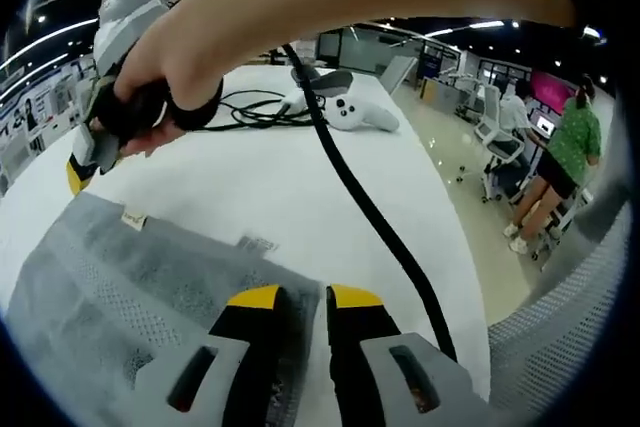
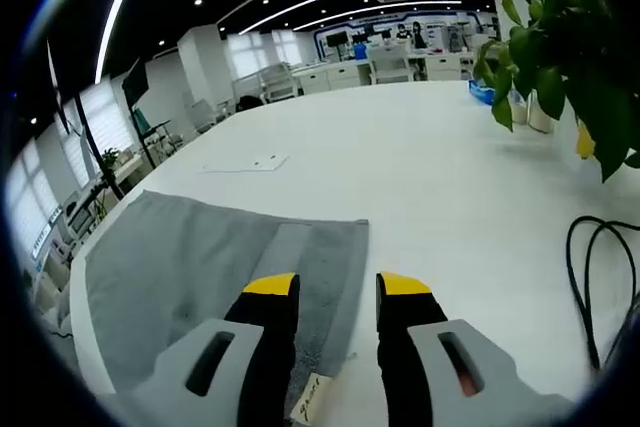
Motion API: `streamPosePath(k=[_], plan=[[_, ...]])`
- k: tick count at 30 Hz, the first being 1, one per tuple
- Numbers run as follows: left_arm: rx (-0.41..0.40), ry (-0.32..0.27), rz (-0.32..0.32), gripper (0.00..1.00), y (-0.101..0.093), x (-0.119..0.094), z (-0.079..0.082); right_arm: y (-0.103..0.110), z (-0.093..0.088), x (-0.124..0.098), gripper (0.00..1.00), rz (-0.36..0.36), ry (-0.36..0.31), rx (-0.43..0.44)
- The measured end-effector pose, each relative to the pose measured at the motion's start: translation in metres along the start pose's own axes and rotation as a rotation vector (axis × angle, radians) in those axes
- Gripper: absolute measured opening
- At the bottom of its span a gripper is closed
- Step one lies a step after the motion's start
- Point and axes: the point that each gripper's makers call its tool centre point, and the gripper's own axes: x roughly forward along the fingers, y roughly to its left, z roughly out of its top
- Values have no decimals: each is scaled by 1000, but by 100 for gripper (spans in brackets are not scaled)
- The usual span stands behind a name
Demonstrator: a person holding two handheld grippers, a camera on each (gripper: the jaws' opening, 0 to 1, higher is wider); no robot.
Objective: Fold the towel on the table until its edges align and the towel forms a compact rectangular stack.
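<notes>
A grey towel [image 1: 120, 287] lies flat on the white table [image 1: 260, 177]. In the left gripper view my left gripper [image 1: 305, 299] sits low over the towel's right edge, jaws a narrow gap apart with nothing between them. A person's hand holds my right gripper [image 1: 80, 169] at the towel's far corner, beside a small tag [image 1: 133, 217]. In the right gripper view the towel [image 2: 180, 257] spreads to the left, with a lighter band [image 2: 315, 257] along its right side. My right gripper [image 2: 337, 287] stands open over that band, near a label [image 2: 312, 397].
A black cable [image 1: 370, 207] runs from the hand across the table. A white controller [image 1: 355, 112] and coiled wires lie behind. People and chairs [image 1: 545, 167] stand beyond the table's right edge. A potted plant [image 2: 560, 47] and a black cable [image 2: 600, 277] are at the right.
</notes>
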Motion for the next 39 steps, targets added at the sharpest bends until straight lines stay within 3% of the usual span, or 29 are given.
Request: streamPosePath(k=[2,6,9,26,27,28,29,32,34,39], plan=[[66,23,16,15,-2,2,0,0,0,3,30,-4,8,-23],[15,14,6,14,0,2,0,1,0,8,30,-2,13,-52],[72,10,-1,11,0,3,0,0,-3,13,30,0,23,-51],[35,-7,-36,7,2,4,0,-11,-8,26,23,-51,36,-63],[30,-11,-39,7,2,5,0,-11,-8,27,23,-57,40,-67],[26,-16,-43,7,2,4,0,-14,-7,26,22,-71,48,-143],[25,-17,-44,7,2,5,0,-13,-7,26,22,-73,48,-161],[27,-19,-45,7,1,5,0,-13,-8,31,21,-69,42,-105],[37,-23,-41,7,1,5,1,-19,-9,32,20,-102,61,-170],[29,-32,-32,7,1,4,1,-14,-6,37,15,-86,47,-163]])
